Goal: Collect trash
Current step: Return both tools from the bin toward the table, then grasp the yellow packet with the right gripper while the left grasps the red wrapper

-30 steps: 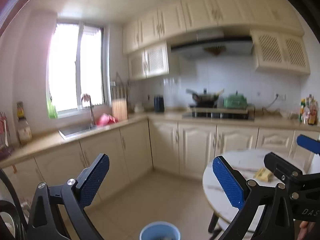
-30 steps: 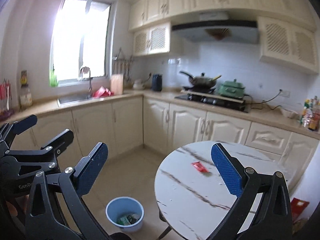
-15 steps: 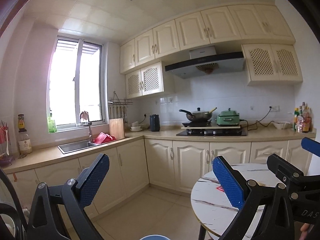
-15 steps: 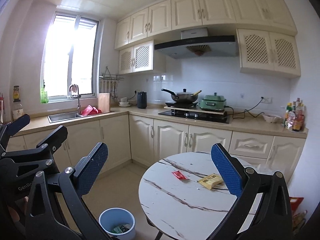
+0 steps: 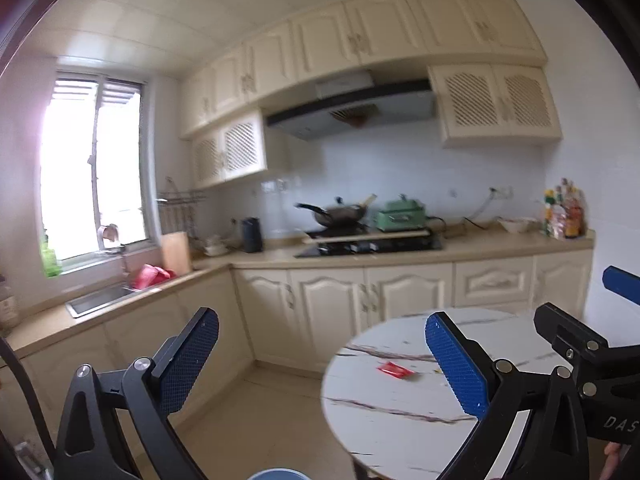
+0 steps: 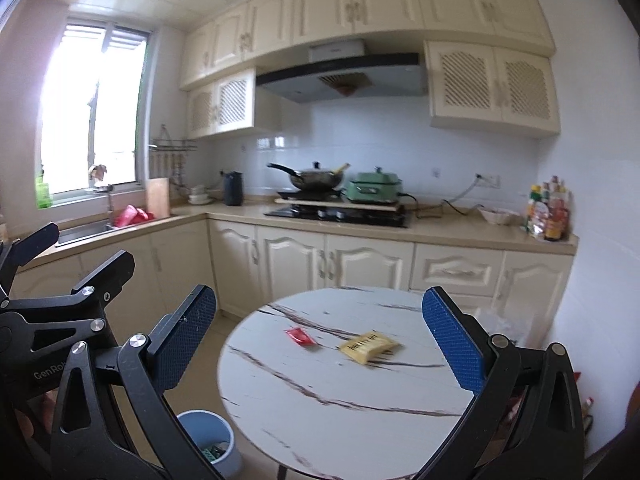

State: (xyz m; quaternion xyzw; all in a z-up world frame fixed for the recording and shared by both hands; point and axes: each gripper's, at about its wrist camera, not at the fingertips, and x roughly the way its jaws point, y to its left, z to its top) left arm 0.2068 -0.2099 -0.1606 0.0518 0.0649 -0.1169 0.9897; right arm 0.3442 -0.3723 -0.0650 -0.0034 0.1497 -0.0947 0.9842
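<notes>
Cream kitchen behind a round marble worktop (image 6: pixel 320 392). Red wrapper (image 6: pixel 301 336) and yellow packet (image 6: pixel 368 347) lie on it, apart; the left view blurs them. Bin (image 6: pixel 208 440) on the floor is half hidden, contents unclear. Left tongs (image 5: pixel 320 364) and right tongs (image 6: pixel 318 344) both gape wide, holding nothing.

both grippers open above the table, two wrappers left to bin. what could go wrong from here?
1. The red wrapper and yellow packet lie flat on the smooth marble table; fingers may slide them instead of pinching.
2. The blue bin sits low beside the table, partly under its edge, so a drop could miss.
</notes>
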